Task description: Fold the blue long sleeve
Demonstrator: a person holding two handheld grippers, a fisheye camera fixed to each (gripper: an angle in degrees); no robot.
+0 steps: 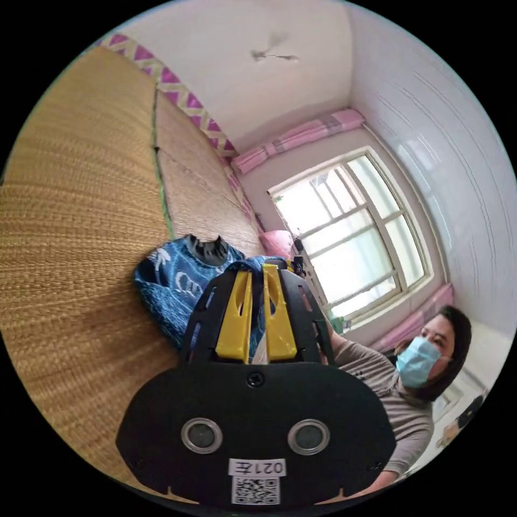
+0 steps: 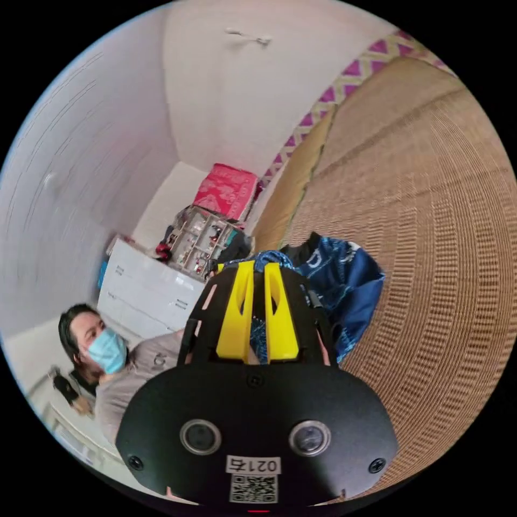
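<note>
Jaws of both the left gripper (image 1: 257, 323) and right gripper (image 2: 257, 320) are nearly closed, pinching blue cloth; the blue shirt (image 1: 172, 283) bunches beyond them against the straw mat (image 1: 70, 215).

Left gripper view: camera sits behind its own left gripper (image 1: 257, 272), rolled hard sideways, so the woven mat (image 1: 81, 215) runs up the frame's left side. It looks along the mat toward the window (image 1: 350, 237), very close to the blue long sleeve (image 1: 172, 285) bunched at the jaws.

Right gripper view: roughly mirrored. Behind the right gripper (image 2: 258, 269), mat (image 2: 431, 226) on the frame's right, facing the white cabinet (image 2: 145, 296) and cluttered shelf (image 2: 202, 239); equally close to the sleeve (image 2: 339, 291).

Shared: mat, sleeve, ceiling, and the person (image 1: 409, 388) at the lower edge (image 2: 107, 366).
</note>
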